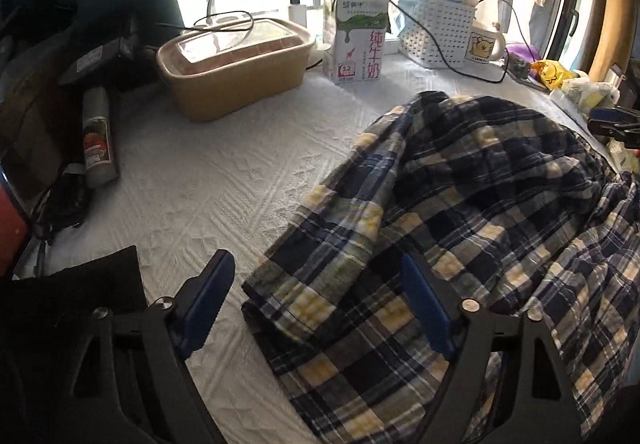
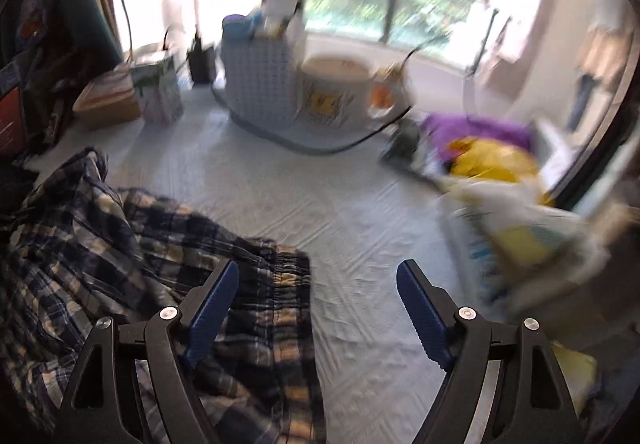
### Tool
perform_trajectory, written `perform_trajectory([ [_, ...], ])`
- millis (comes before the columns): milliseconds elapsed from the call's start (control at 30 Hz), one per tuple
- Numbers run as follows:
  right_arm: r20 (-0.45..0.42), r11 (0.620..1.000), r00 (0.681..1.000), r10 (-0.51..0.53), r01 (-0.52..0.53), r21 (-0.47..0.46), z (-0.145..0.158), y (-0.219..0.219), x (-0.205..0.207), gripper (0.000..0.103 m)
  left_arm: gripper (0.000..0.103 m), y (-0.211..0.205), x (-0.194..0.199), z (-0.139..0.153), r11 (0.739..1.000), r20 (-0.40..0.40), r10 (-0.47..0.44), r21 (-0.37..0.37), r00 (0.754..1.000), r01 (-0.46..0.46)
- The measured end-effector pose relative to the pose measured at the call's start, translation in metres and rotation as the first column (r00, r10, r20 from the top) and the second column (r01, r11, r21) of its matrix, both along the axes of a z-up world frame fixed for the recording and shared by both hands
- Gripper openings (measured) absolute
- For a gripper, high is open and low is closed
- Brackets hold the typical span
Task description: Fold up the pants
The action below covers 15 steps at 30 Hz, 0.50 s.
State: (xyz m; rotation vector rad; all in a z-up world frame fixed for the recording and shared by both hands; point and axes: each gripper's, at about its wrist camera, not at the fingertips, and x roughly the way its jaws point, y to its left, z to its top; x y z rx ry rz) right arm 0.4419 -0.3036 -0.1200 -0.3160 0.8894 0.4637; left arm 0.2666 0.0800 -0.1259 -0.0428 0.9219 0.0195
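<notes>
Fingers of your left gripper [image 1: 318,302] stand spread wide with nothing pinched; a hem end of the plaid pants [image 1: 460,204] lies on the cloth between them, and the right finger [image 1: 426,308] is over the plaid while the left one is over bare white tablecloth [image 1: 208,180]. From that hem the pants run away to your right in a rumpled heap that rises into a hump toward the far side. Beyond the heap, at the right edge of the left view, you can see the blue tip of your right gripper [image 1: 612,122].

Your right gripper [image 2: 318,302] is likewise spread, holding nothing. Its left finger [image 2: 212,308] hangs over the gathered waistband [image 2: 290,268] of the pants, and its right finger is over bare tablecloth [image 2: 360,212]. The waistband edge lies just inside the gap, near the left finger, and the rest of the garment bunches off to your left. The right view is smeared, so whether either finger touches the fabric cannot be told.

Farther out along the window side of the table stand a lidded tan container [image 1: 236,64], a milk carton [image 1: 356,40], a white perforated basket [image 1: 438,30] and a mug [image 1: 482,44]. A spray can [image 1: 96,136] lies at the left edge.
</notes>
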Motion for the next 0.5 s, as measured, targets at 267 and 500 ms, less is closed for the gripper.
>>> perform_trajectory([
  [267, -0.157, 0.993, 0.982, 0.108, -0.099, 0.06, -0.018, 0.013, 0.044, 0.069, 0.066, 0.01, 0.01, -0.011, 1.0, -0.043, -0.006, -0.021, 0.999, 0.005],
  [500, -0.206, 0.989, 0.968, 0.146, -0.145, 0.022, -0.042, 0.032, 0.03, 0.035, 0.024, 0.002, 0.011, -0.014, 0.999, -0.016, -0.035, 0.008, 0.999, 0.035],
])
